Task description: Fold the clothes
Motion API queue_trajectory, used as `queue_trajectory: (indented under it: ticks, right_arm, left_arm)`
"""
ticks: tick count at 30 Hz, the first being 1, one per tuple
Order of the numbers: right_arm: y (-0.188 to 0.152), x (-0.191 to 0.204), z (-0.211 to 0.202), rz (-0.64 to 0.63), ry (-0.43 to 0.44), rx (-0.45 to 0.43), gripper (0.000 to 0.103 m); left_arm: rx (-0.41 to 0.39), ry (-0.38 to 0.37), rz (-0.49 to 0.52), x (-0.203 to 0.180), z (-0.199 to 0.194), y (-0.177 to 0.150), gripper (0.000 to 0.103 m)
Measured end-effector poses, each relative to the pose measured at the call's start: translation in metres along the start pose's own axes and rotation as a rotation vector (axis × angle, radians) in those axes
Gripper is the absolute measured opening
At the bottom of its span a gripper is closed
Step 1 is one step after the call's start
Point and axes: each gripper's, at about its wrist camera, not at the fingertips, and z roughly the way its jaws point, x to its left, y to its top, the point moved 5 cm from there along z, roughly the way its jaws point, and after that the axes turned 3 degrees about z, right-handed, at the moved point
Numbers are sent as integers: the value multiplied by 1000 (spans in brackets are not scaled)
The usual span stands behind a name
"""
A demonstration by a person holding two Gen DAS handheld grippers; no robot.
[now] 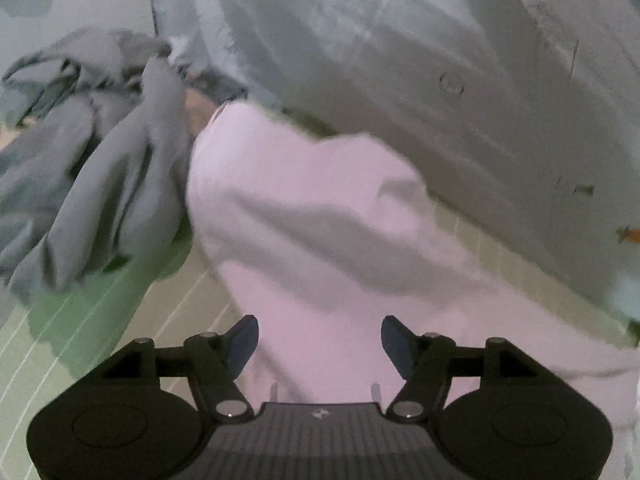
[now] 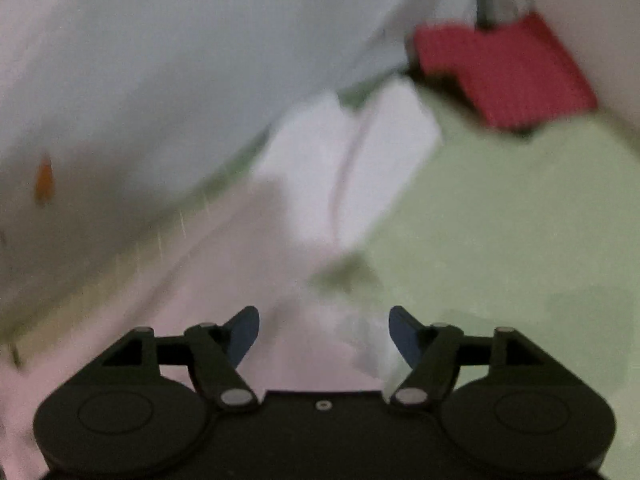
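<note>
The green striped sheet (image 1: pixel 100 320) covers the work surface and serves as the reference. The pale pink garment (image 1: pixel 320 220) lies bunched on the sheet, just beside a crumpled grey garment (image 1: pixel 112 184). In the right wrist view, which is blurred, a red folded cloth (image 2: pixel 508 68) rests at the far edge of the sheet. The left gripper (image 1: pixel 319 344) hovers over the pink garment, fingers spread wide, gripping nothing. The right gripper (image 2: pixel 324 334) is likewise spread wide above the pink fabric.

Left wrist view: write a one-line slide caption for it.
Left gripper, jaws open, over a pale pink garment on a green striped sheet, with a crumpled grey garment beside it.
</note>
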Motion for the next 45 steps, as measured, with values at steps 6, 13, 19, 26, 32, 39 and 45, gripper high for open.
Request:
queue_trajectory:
  ticks: [6,13,19,26,32,39,45]
  right_arm:
    - [-48,1,4,-28,-71,52,82]
    - [-52,12,15,-49,-94,78,98]
    - [-65,25,20,-186,-132,80,89]
    - [-69,28,6,-218,-6,43,6]
    - [-42,-15,-14,-99,-30,-69,4]
    - [16,-98,-20,21,-300,-190,4]
    - [15,-117,-20,64,-309,-166,5]
  left_arm:
    - [50,3,-25,7,-5,-17,69]
    - [60,-31,-7,-7,-14,-27,70]
    - [50,-38,-11,-9,-18,-31,74]
    - [59,-39,-21,-12,-19,-37,74]
    - [46,-47,6,-17,-22,-36,74]
    - [64,-8,-34,-2,-13,-34,74]
    - [101,32,-106,19,8,-29,74]
